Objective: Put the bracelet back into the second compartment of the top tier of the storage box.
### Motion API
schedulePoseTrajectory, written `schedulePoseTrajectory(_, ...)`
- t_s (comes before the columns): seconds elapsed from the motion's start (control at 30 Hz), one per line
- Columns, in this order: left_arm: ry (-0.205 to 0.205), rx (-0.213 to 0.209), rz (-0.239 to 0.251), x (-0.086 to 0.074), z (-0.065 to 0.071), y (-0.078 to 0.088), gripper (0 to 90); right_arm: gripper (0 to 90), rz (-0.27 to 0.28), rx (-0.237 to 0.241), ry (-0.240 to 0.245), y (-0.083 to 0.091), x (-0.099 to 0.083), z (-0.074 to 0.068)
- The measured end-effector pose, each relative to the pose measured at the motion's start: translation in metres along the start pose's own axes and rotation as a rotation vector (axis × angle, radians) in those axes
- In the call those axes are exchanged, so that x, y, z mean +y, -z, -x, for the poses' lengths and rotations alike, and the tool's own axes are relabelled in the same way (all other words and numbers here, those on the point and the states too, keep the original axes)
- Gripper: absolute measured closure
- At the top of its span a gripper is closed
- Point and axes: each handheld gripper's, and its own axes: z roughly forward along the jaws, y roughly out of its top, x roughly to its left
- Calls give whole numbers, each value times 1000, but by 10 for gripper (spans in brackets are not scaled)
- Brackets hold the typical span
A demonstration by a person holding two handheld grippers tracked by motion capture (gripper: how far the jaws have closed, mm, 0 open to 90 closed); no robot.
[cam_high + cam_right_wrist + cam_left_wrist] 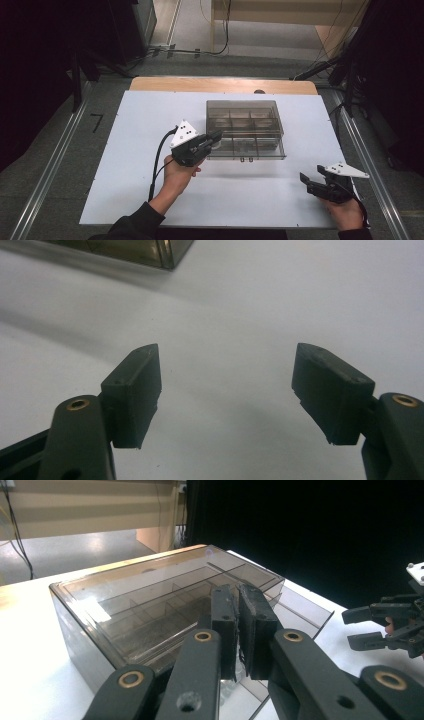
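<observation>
Fig.: smoked transparent compartment box sits lid-down near the middle of the white table, slightly toward the far side. Left gripper is at the box's near-left corner, jaws pressed together; in the left gripper view the left gripper has its pads nearly meeting, w/ what looks like a thin edge of clear plastic, prob. the lid lip or a latch tab, pinched between them. Right gripper rests well apart at the near-right of the table, jaws wide, nothing between them; the right gripper view shows the right gripper over bare table w/ a box corner at the top edge. Risks (judged): grip is narrow and at one corner only, so pulling up could twist the lid, slip off the lip, or drag the whole light box across the smooth table since nothing braces it; the idle right gripper is too far away to steady it. Hard to tell: whether the pads truly hold plastic or just touch, as they hide the contact; compartment contents are obscured by tint and glare; front latches are too small to read.
</observation>
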Motion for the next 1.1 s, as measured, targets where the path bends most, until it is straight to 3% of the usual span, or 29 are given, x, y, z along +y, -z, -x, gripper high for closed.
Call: schedulePoseTrajectory(1.1,-9,-71,1,8,21,-32,864,264,-2,4,0,0,0,0)
